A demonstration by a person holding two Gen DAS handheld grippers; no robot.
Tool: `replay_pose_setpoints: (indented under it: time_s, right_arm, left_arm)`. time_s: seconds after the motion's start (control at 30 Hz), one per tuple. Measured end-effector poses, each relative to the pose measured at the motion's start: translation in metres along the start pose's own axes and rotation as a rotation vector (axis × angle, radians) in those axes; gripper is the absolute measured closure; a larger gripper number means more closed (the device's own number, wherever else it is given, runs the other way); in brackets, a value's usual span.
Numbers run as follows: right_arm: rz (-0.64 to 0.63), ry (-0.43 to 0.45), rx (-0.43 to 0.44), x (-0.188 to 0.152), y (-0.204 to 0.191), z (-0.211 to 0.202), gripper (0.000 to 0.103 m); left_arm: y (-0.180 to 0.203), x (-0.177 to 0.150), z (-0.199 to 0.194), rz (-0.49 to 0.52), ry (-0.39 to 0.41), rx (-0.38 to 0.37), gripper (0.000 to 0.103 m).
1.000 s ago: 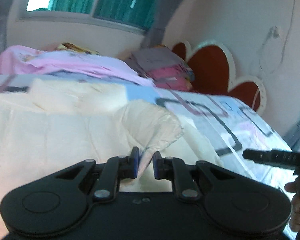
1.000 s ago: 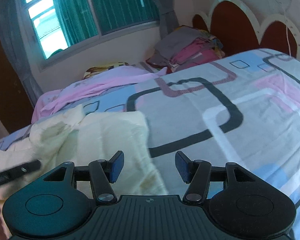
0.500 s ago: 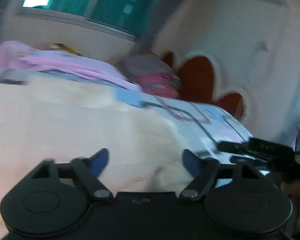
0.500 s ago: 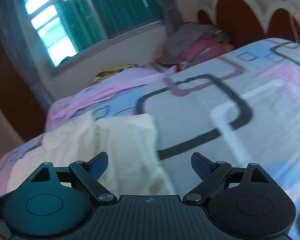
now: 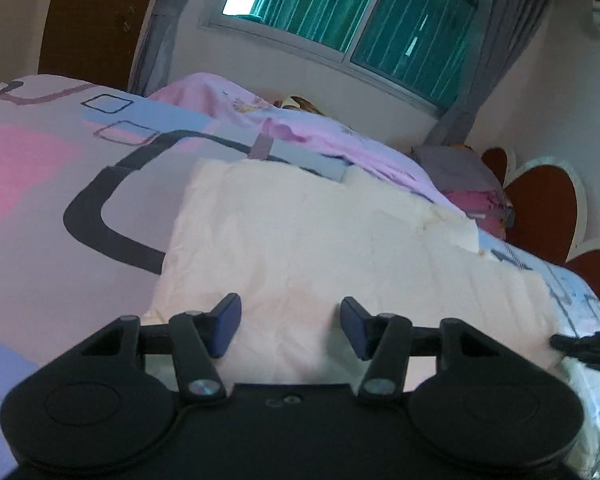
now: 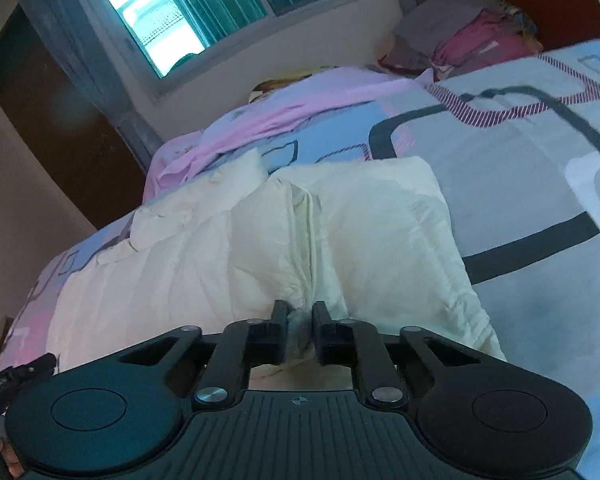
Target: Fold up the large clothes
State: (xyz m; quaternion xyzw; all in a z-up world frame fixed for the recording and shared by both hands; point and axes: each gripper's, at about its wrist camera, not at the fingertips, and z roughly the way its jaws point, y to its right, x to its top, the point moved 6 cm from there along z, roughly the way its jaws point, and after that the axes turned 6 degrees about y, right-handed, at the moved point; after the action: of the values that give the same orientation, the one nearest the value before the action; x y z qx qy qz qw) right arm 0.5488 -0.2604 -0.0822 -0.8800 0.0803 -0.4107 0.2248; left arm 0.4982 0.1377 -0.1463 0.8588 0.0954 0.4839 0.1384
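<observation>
Cream garment (image 5: 320,248) at twelve o'clock of closing left gripper (image 5: 290,326), nothing pinched; right gripper (image 6: 300,320) clamped on hem.

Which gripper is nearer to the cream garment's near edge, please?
Right. The right gripper pinches the cream garment there; the left gripper, jaws closing, hovers over it ungripped.

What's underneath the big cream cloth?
The cream cloth lies on the patterned bedsheet, which shows all around it. Whatever sits directly beneath the cloth is covered and cannot be seen.
</observation>
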Motion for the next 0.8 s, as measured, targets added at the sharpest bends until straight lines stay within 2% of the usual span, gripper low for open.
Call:
replay_pose_setpoints:
  time_s: [0.13,0.23,0.3,0.33,0.37,0.4,0.43,0.6,0.8]
  right_arm:
    - [-0.046,0.006,-0.07,-0.01,0.001,-0.015,0.097]
    - [-0.054,-0.024,-0.101,-0.011,0.006,0.0,0.096]
    - [-0.096,0.025,-0.155,0.001,0.004,-0.005,0.096]
    - [-0.119,0.059,-0.187,0.008,0.004,-0.011,0.093]
    - [-0.129,0.097,-0.194,0.016,0.003,-0.018,0.079]
    - [-0.131,0.122,-0.175,0.023,0.0,-0.021,0.071]
    - [-0.142,0.133,-0.151,0.028,-0.005,-0.021,0.065]
    - [-0.263,0.095,-0.104,0.04,-0.045,0.022,0.065]
    - [-0.364,0.042,-0.125,0.034,-0.062,0.08,0.066]
  left_arm:
    - [0.008,-0.002,0.004,0.047,-0.01,0.004,0.05]
    - [0.006,-0.002,0.012,0.081,-0.045,0.001,0.05]
    - [0.006,0.006,0.011,0.088,-0.041,-0.005,0.048]
    - [0.004,0.014,0.005,0.091,-0.009,-0.002,0.046]
    - [0.002,0.022,0.0,0.093,0.026,0.003,0.037]
    - [0.001,0.03,-0.002,0.094,0.056,0.003,0.033]
    - [0.001,0.037,-0.001,0.094,0.063,0.001,0.033]
    - [0.032,0.057,0.032,0.167,0.033,-0.049,0.033]
    - [0.083,0.046,0.076,0.281,-0.033,-0.094,0.029]
